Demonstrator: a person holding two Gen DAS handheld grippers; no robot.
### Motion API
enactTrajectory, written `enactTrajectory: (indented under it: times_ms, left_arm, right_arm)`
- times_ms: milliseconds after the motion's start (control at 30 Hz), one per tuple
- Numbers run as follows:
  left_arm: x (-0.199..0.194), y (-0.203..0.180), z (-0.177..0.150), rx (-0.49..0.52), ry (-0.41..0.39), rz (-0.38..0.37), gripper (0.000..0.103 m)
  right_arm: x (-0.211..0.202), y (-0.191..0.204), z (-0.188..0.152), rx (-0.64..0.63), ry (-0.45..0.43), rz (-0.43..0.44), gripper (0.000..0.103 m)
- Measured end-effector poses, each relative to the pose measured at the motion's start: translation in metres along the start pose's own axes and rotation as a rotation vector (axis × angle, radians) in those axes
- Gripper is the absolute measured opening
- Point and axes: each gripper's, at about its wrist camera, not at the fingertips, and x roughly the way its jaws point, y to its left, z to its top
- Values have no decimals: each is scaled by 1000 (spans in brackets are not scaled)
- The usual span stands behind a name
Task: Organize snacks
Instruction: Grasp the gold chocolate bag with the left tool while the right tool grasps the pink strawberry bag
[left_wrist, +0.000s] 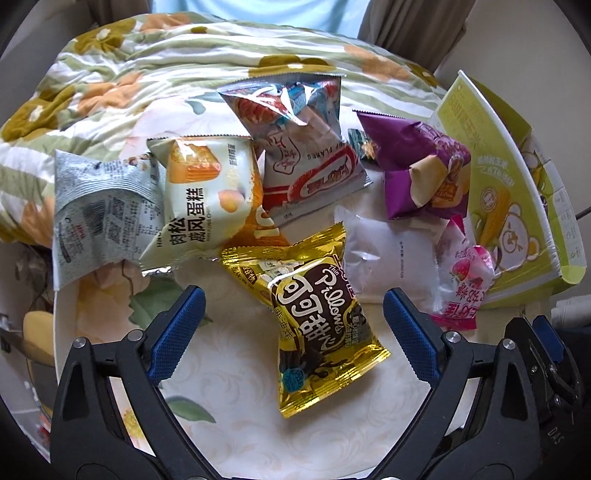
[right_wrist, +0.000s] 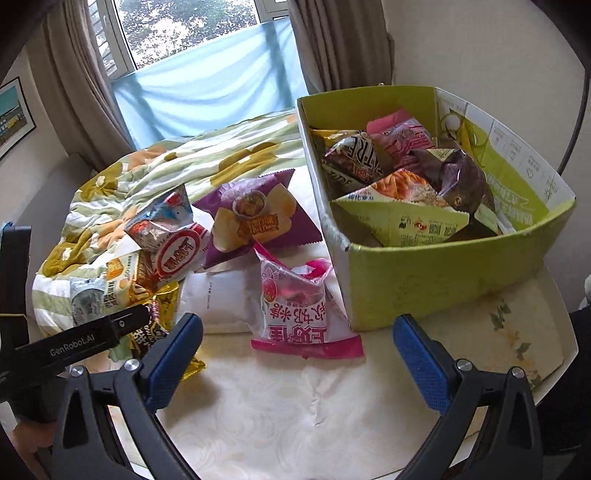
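Observation:
Loose snack packets lie on a cream table. In the left wrist view my left gripper (left_wrist: 293, 299) is open, its blue pads on either side of a gold cocoa packet (left_wrist: 314, 317) without touching it. Behind lie a white-orange cake packet (left_wrist: 201, 199), a grey packet (left_wrist: 99, 214), a silver-red shrimp flakes bag (left_wrist: 303, 147), a purple bag (left_wrist: 421, 173), a white pouch (left_wrist: 388, 254) and a pink strawberry packet (left_wrist: 465, 284). In the right wrist view my right gripper (right_wrist: 297, 328) is open and empty, just before the pink packet (right_wrist: 299, 302). The green box (right_wrist: 443, 266) holds several snacks.
A floral quilt (right_wrist: 166, 166) lies bunched at the back left of the table. The green box (left_wrist: 509, 192) stands at the right. The table edge (right_wrist: 565, 354) runs near the box. The left gripper's body (right_wrist: 74, 343) shows at the right wrist view's left side. A window with curtains is behind.

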Motion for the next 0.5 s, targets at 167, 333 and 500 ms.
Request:
enactTrajectory:
  times_ms: [167,333,500]
  left_arm:
    - [23,5,2,2,42,-28,84]
    - [34,9,-1,15,92,-52,59]
    - [37,15,-6,35,103,-60,50]
  right_arm:
    - [21,5,-10,11,1,-61,103]
    - [36,10,-13,-1,4,-98,102]
    - [50,11,-13,-1,5,-120,101]
